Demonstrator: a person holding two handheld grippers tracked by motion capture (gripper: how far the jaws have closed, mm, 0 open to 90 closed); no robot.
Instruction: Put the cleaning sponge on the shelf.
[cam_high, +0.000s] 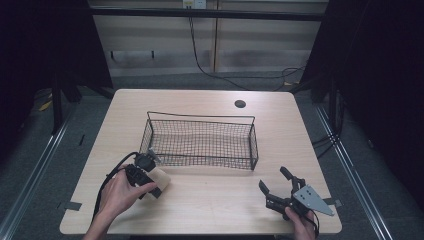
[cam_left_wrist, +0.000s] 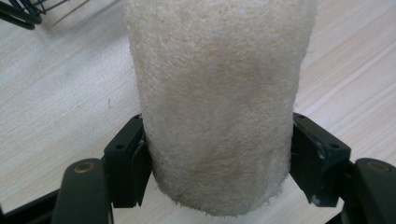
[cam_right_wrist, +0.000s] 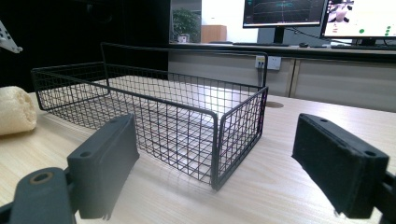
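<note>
High view: a light wooden table (cam_high: 210, 200) is seen from above, with a black wire basket (cam_high: 202, 141) standing near its middle. The left gripper (cam_high: 150, 182) is held by the person's left hand (cam_high: 119, 192) at the table's front left, just in front of the basket's near left corner. A cream loofah roll (cam_high: 161, 178) is clamped between its jaws, low over or on the tabletop; contact with the wood cannot be told. A black cable (cam_high: 112, 172) is looped off the left gripper toward the forearm.

In the left gripper view, the loofah roll (cam_left_wrist: 217, 102) is seen gripped from both sides, a black pad pressed against each flank near its lower end. The rough fibrous surface is shown close up, with bare wood behind and a bit of the basket wire (cam_left_wrist: 21, 14) at top left.

The right gripper (cam_high: 277, 186) is held at the front right, well apart from the basket's right end, with its grey plate (cam_high: 310, 199) on top. Its jaws are spread wide and nothing is held between them.

In the right gripper view, the basket (cam_right_wrist: 154, 112) is seen ahead between the parted jaws, with nothing in it. The loofah roll (cam_right_wrist: 16, 116) is visible at the left edge, outside the basket. Monitors (cam_right_wrist: 322, 14) are seen far behind.
</note>
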